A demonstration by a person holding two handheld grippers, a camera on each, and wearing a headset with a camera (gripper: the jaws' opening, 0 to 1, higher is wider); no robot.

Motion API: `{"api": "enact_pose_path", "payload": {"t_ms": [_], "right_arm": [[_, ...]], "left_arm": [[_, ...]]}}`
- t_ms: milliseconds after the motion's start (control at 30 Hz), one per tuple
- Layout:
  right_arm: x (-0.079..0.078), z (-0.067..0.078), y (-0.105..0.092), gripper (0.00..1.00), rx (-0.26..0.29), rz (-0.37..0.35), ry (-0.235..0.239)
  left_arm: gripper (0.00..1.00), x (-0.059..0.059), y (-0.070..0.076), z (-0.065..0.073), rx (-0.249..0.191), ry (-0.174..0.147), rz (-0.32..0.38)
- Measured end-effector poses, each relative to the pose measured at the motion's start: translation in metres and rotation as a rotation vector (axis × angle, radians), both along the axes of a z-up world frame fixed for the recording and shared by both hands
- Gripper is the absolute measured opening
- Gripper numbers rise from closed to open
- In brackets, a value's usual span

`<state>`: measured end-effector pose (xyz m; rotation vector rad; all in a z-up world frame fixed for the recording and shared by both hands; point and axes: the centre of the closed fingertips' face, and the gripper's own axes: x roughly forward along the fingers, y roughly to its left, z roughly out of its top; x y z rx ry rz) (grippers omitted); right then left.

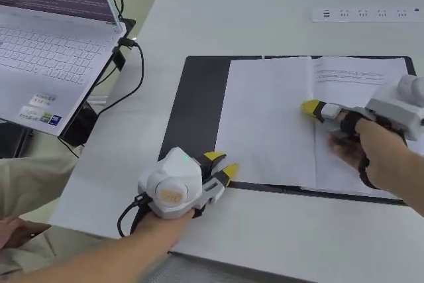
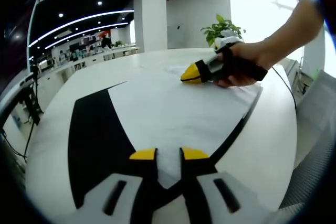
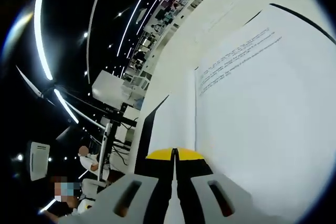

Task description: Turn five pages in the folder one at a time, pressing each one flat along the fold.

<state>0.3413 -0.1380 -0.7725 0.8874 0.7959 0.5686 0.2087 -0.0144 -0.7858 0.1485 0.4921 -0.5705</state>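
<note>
Folder: pressing on its fold with right tool, tips closed together. Holding left tool narrowly parted at a corner of the left page.

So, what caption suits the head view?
Right tongs on the fold of the open folder, left tongs at its near edge.

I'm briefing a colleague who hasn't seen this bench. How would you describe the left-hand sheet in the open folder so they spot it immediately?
On the white table, right of the laptop, a black folder lies open. Two white sheets meet at its fold; take the left sheet, beside the folder's bare black part. It is blank, whereas the right sheet carries printed lines.
</note>
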Motion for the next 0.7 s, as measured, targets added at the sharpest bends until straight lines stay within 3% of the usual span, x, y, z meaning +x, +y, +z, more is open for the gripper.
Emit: {"api": "enact_pose_path", "payload": {"t_ms": [67,133,467,700], "right_arm": [[0.006,0.001,0.000,0.00,0.025,-0.021,0.011],[0.013,0.000,-0.002,0.00,0.018,-0.040,0.002],[0.039,-0.003,-0.005,0.00,0.074,-0.108,0.058],[0.066,-0.005,-0.005,0.00,0.079,-0.156,0.069]], "left_arm": [[0.15,0.000,0.001,-0.001,0.000,0.000,0.000],[0.15,0.000,0.001,-0.001,0.001,0.000,-0.001],[0.15,0.001,0.001,-0.001,0.001,-0.009,-0.007],[0.15,0.000,0.001,-0.001,-0.003,-0.008,-0.004]]}}
